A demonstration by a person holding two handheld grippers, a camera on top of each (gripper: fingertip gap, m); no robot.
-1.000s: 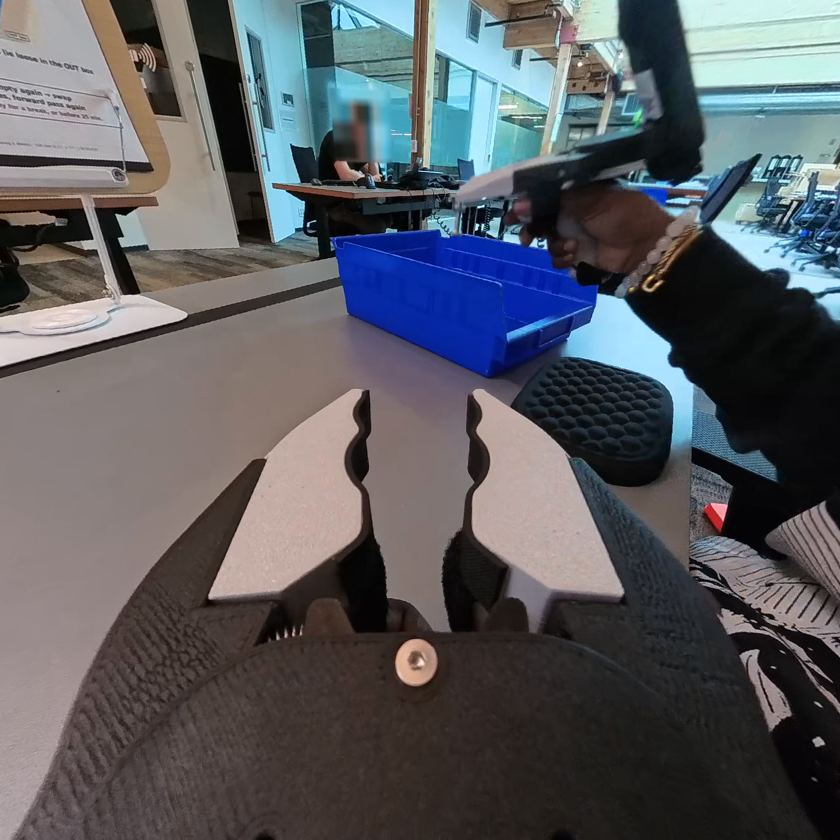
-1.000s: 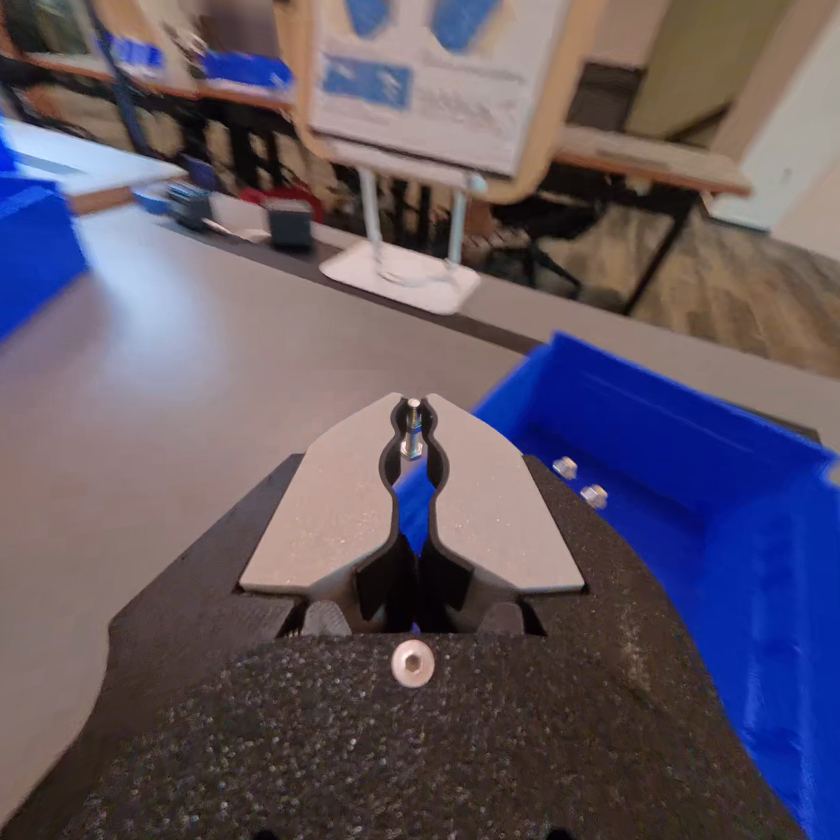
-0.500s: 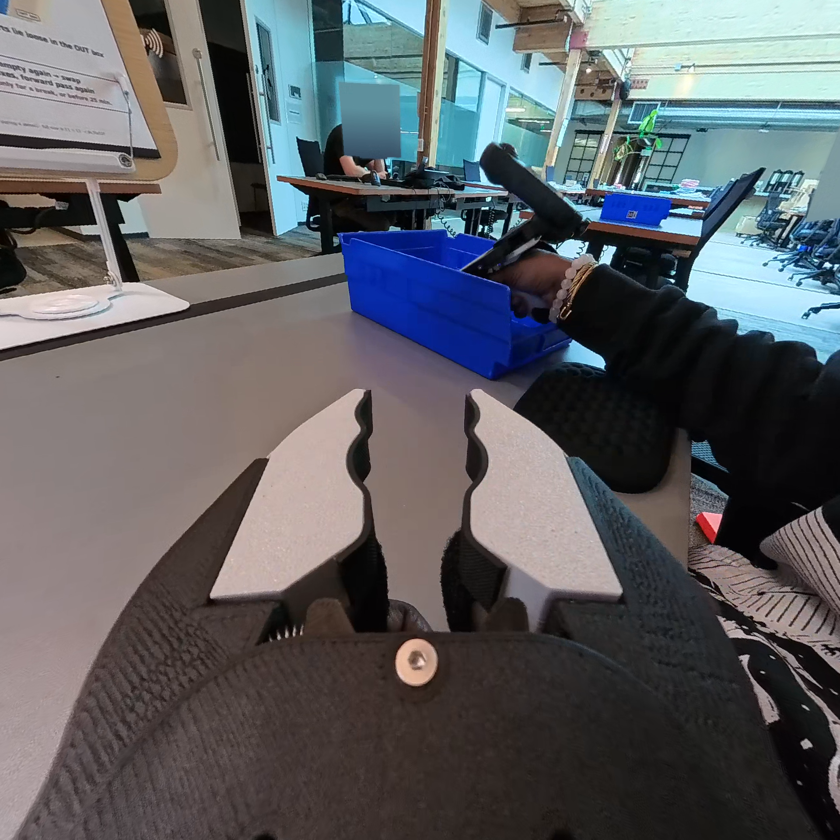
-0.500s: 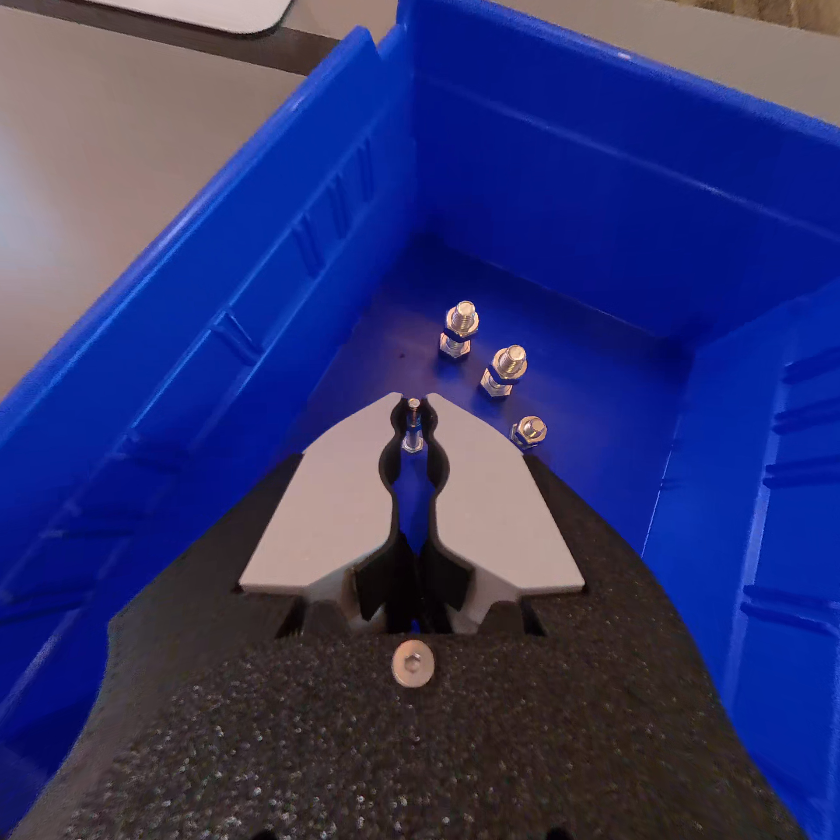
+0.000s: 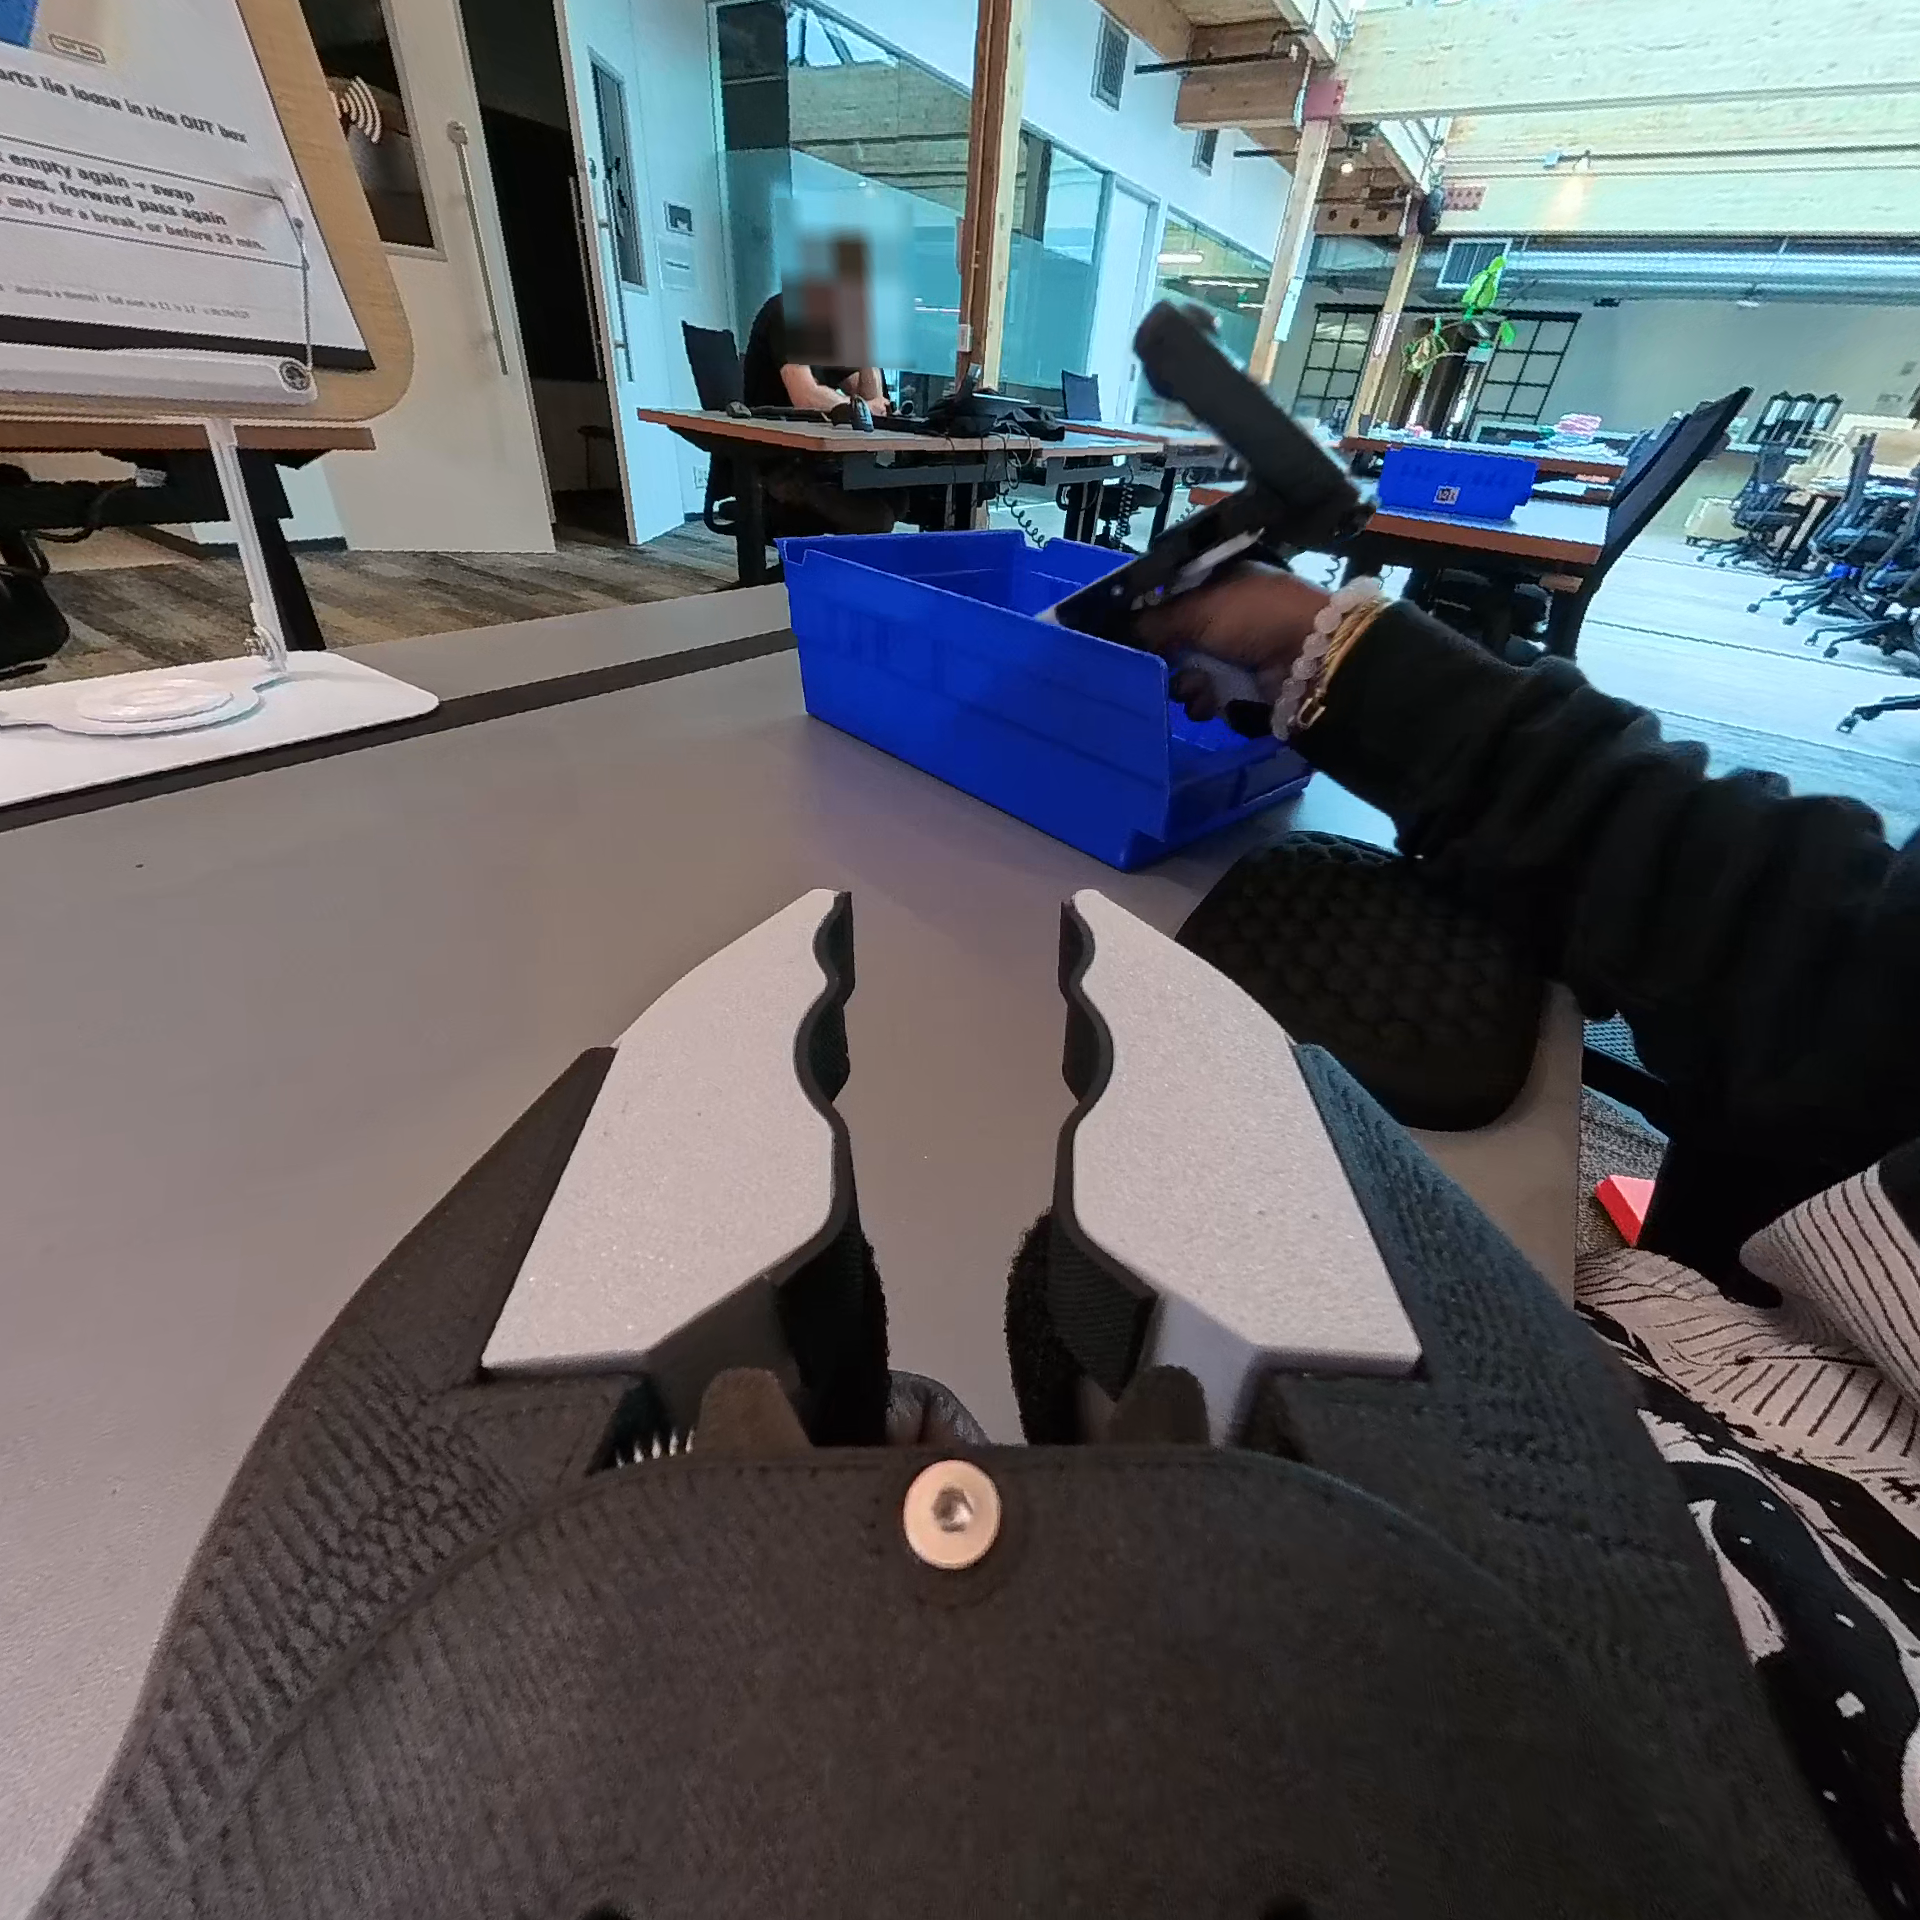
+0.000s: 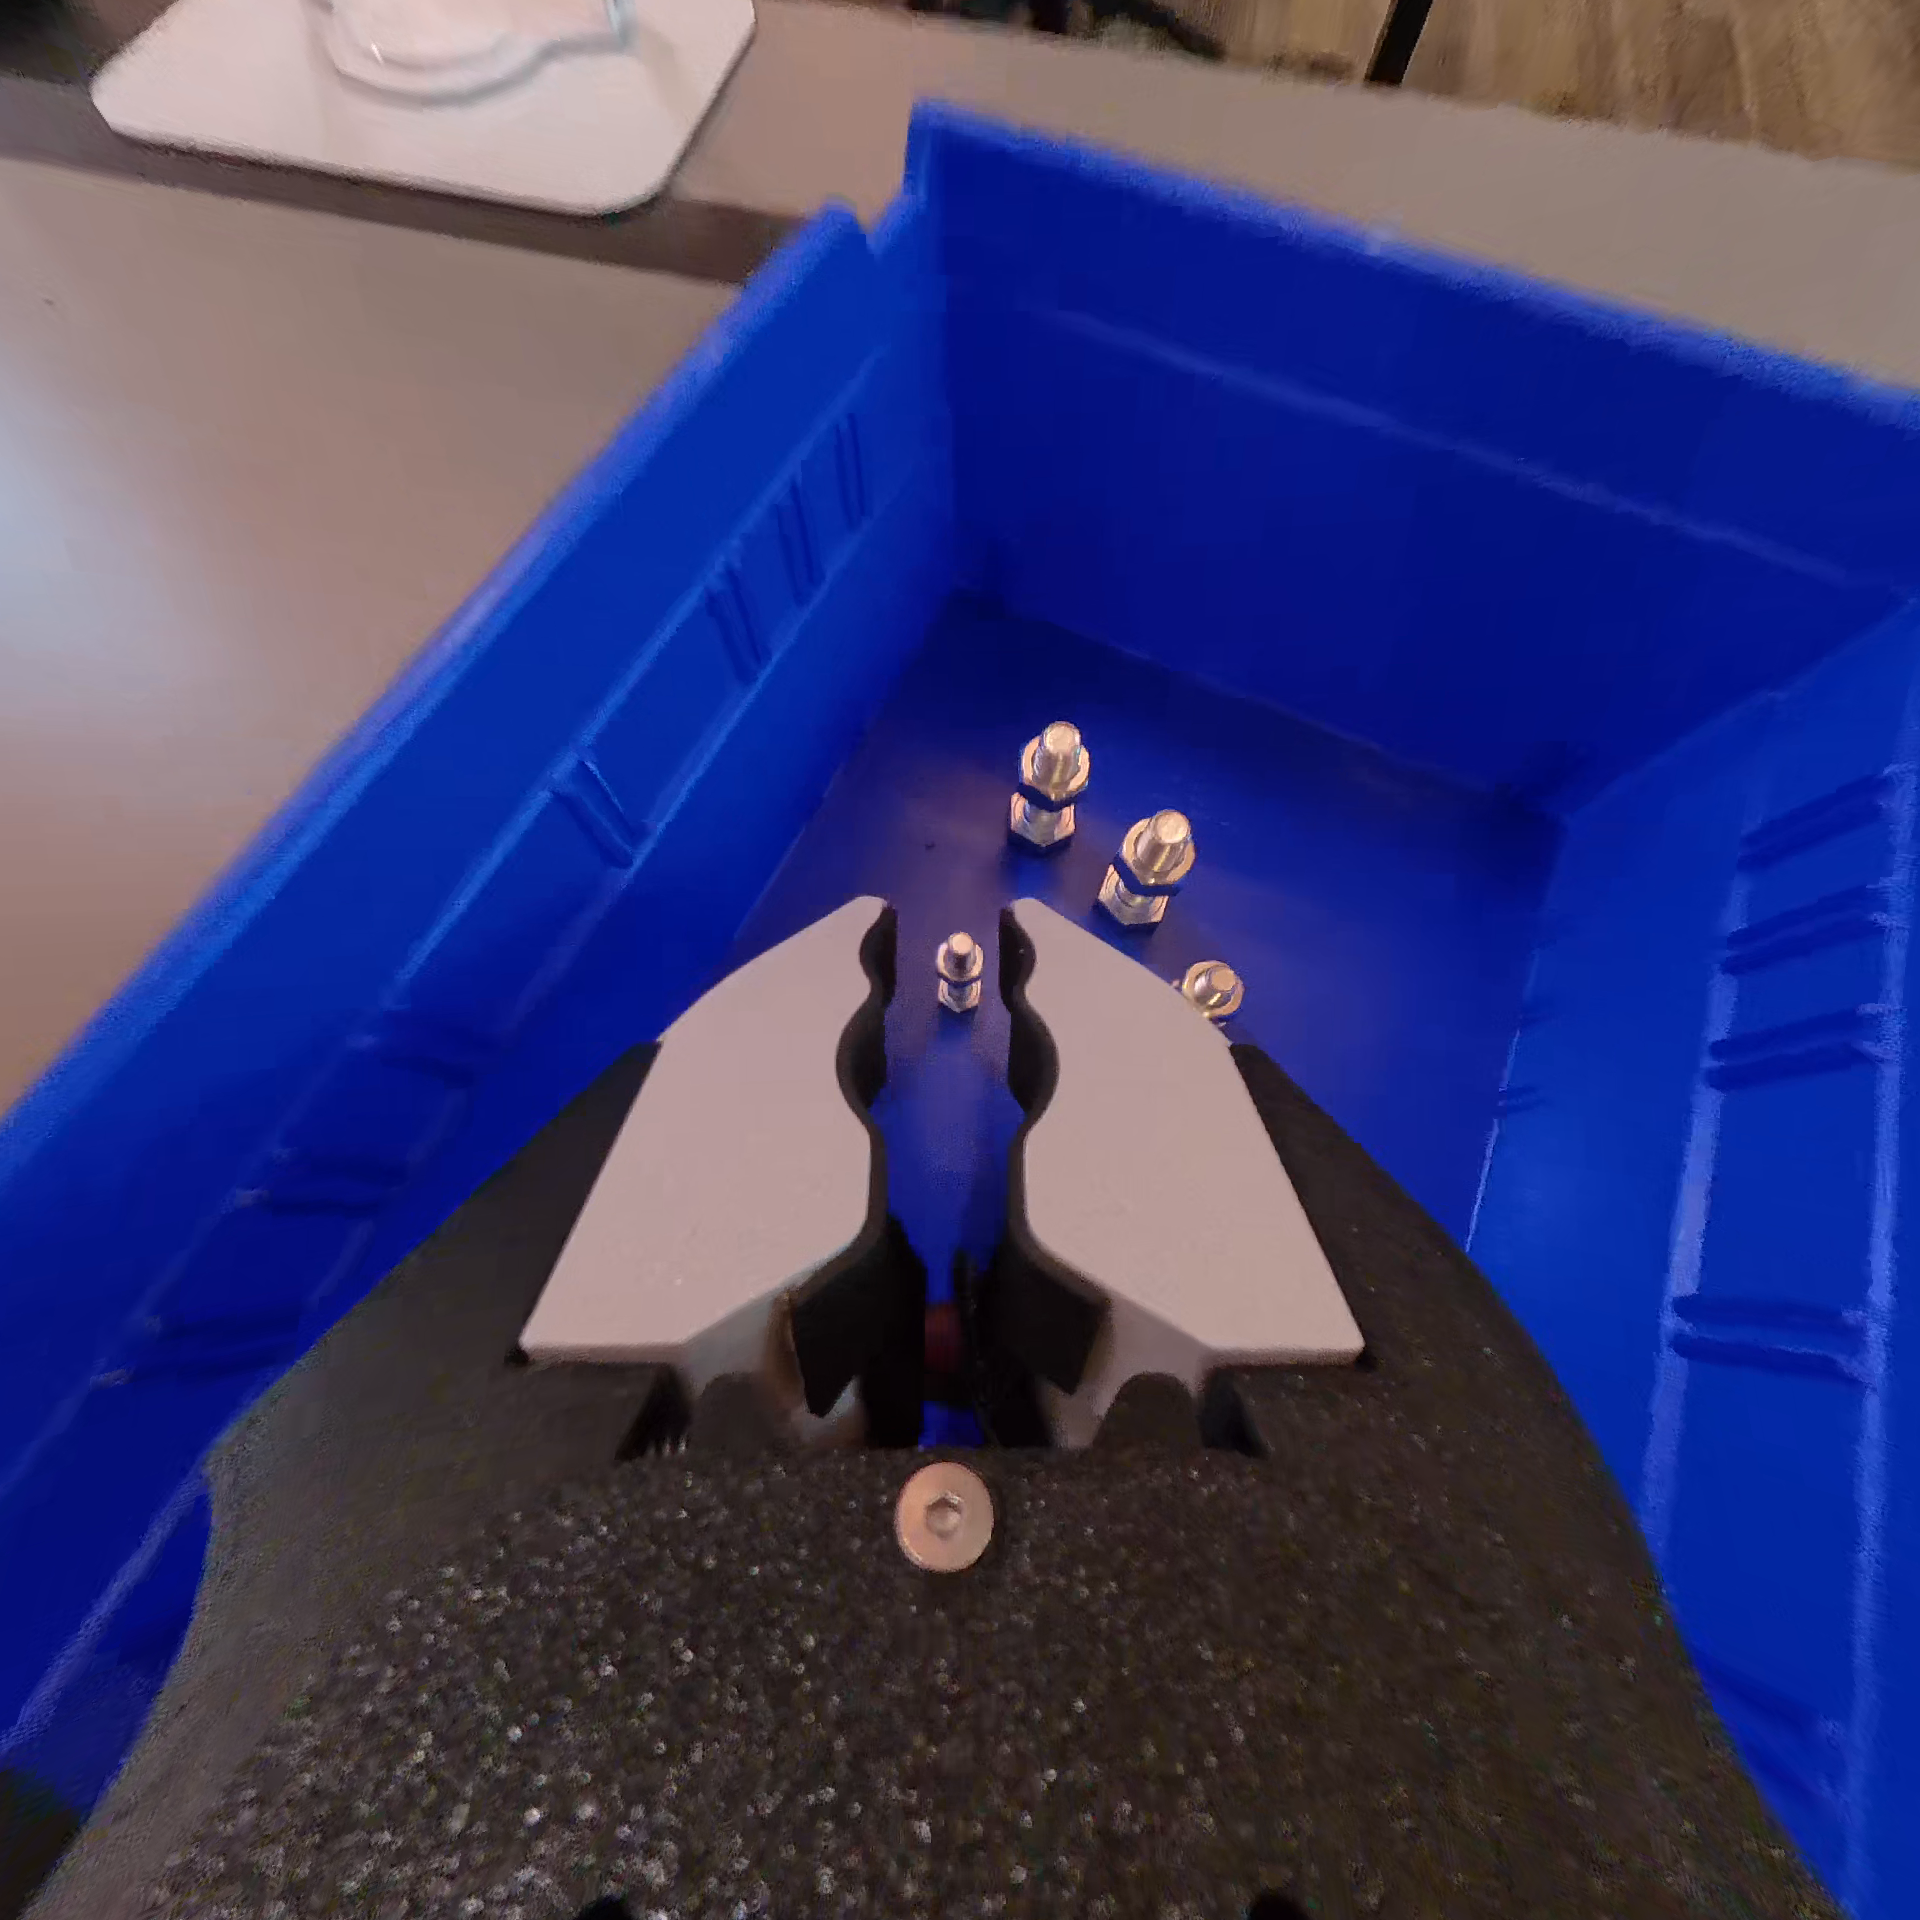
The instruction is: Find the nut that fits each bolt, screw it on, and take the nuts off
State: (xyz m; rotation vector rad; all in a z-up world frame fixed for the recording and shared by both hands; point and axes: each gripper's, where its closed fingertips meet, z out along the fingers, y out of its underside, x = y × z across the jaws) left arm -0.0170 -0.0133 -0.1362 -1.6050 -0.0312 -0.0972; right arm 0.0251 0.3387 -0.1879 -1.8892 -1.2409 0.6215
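Down inside the blue bin (image 6: 1299, 436) the right gripper (image 6: 948, 914) has just let go: half a second back its jaws were pinched on a small bolt with a nut on it (image 6: 957, 971), and now they stand apart, with blue showing on both sides of the bolt. That bolt stands upright on its head on the bin floor between the fingertips, touching neither. I take this to mean one more matched pair is set down and the gripper is free to draw back for the next piece.

Three other silver bolts stand nearby on the bin floor: two larger ones (image 6: 1049, 795) (image 6: 1143, 868) farther in, each with a nut part way up its thread, and a short one (image 6: 1208, 987) just right of the right fingertip.

Over on the bench (image 5: 436, 935) the left gripper (image 5: 956, 914) has stayed as it was, jaws wide apart with nothing between them.
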